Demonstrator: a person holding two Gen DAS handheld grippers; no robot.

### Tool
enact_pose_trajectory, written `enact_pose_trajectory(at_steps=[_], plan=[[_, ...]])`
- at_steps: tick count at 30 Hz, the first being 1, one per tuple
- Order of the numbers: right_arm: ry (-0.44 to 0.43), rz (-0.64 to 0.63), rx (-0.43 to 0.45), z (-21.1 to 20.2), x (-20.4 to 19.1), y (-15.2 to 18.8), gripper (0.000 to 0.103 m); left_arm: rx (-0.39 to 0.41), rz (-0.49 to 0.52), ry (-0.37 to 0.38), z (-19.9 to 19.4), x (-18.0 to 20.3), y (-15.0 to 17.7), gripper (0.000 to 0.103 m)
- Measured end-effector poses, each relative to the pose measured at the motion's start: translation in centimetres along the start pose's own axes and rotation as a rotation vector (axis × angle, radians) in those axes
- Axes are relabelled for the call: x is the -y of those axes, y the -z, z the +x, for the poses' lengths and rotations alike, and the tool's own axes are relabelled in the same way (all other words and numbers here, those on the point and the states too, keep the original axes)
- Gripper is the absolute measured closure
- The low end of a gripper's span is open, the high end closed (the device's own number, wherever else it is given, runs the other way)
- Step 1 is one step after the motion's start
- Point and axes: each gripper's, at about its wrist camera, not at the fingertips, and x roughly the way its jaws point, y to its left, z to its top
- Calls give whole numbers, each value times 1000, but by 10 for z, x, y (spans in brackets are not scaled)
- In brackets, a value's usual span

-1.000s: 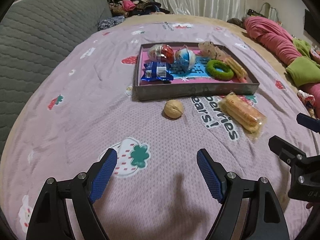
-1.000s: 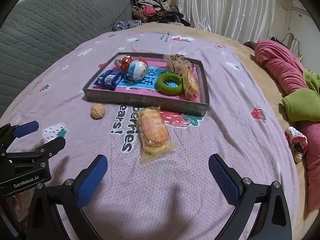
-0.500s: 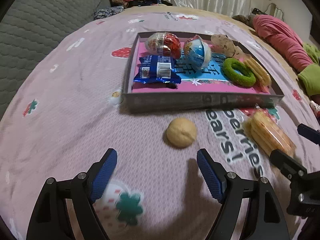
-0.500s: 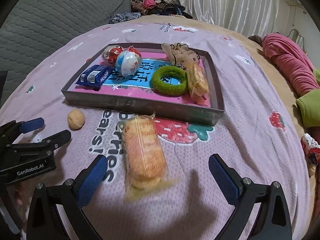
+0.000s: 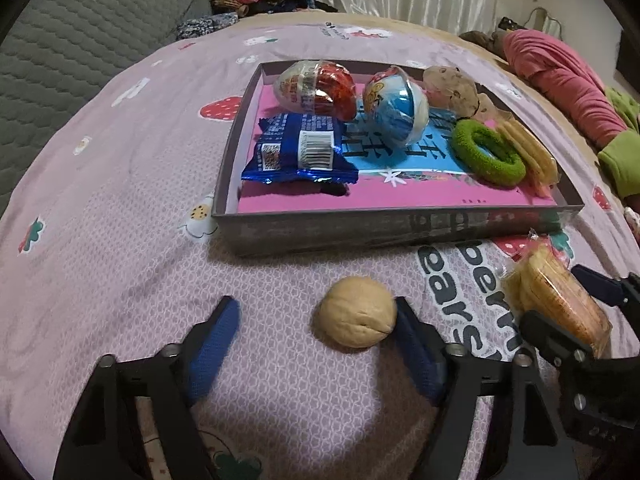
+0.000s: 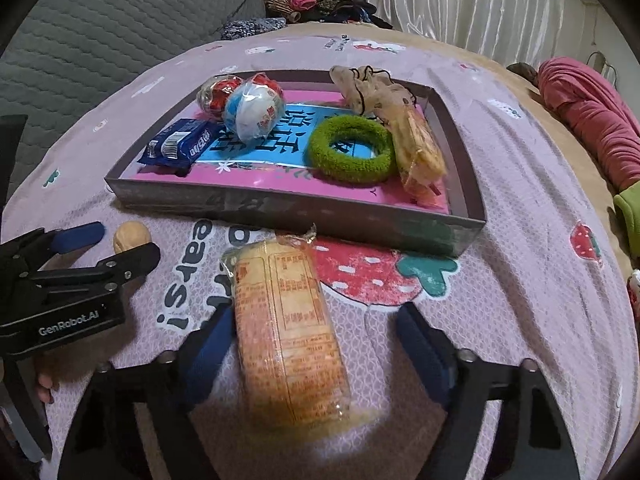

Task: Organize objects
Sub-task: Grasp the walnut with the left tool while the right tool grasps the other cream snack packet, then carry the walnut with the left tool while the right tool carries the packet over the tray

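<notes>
Both grippers' jaws have just been closing. The left gripper (image 5: 316, 320), half-open, touches the walnut (image 5: 355, 312) only at its three-o'clock pad; the round nut could roll away. The right gripper (image 6: 316, 340) straddles the cracker packet (image 6: 288, 328), not yet squeezing; slick wrap may slip.

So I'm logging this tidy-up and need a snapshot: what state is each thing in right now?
left gripper: jaws part open, just been closing, walnut between them, one pad touching.
right gripper: jaws part open, just been closing, astride the cracker pack.
walnut: on the bedspread, outside the tray.
cracker pack: sealed, lying flat outside the tray.
tray: open-topped, partly filled.
green hair tie: flat in the tray.
blue snack packet: sealed, in the tray.
</notes>
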Motion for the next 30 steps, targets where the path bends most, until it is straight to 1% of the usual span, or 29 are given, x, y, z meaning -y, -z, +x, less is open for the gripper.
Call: enact_pose_trajectory(at_steps=[1,2,3,4,5,6,7,8,12,16,20,26,30], plan=[[-3,1,1,0,0,-1,32,1,3,1,0,0,0,40],[-5,-2,6,-1,-1,-1,37,3,4,7,0,1,-1,45],[-6,-7,6,-1,-2,-1,42,3,4,10,0,1,-1,54],[-9,-12,5,-1,-3,-2,44,1,6,11,1,1,-1,58],[-13,-16,7,-1,-5,-2,50,3,7,17,0,2,-1,61],[-21,-19,7,-1,-6,-2,58,1,8,31,0,2,0,67],[-27,-19,8,-2,-7,-3,62,-2,9,33,0,2,0,67],[-32,-23,10,-2,-8,-3,63,1,11,33,0,3,0,67],[-44,-12,23,-7,-6,-2,64,3,0,50,-3,0,0,68],[-57,0,36,-14,-4,-3,64,4,4,52,-7,1,1,68],[-59,3,61,-27,-4,-7,64,21,3,56,-17,0,0,67],[-50,-10,111,-49,-2,-32,64,65,-3,53,-37,-3,-22,67],[-43,-16,153,-61,1,-61,64,101,0,48,-47,-3,-44,67]])
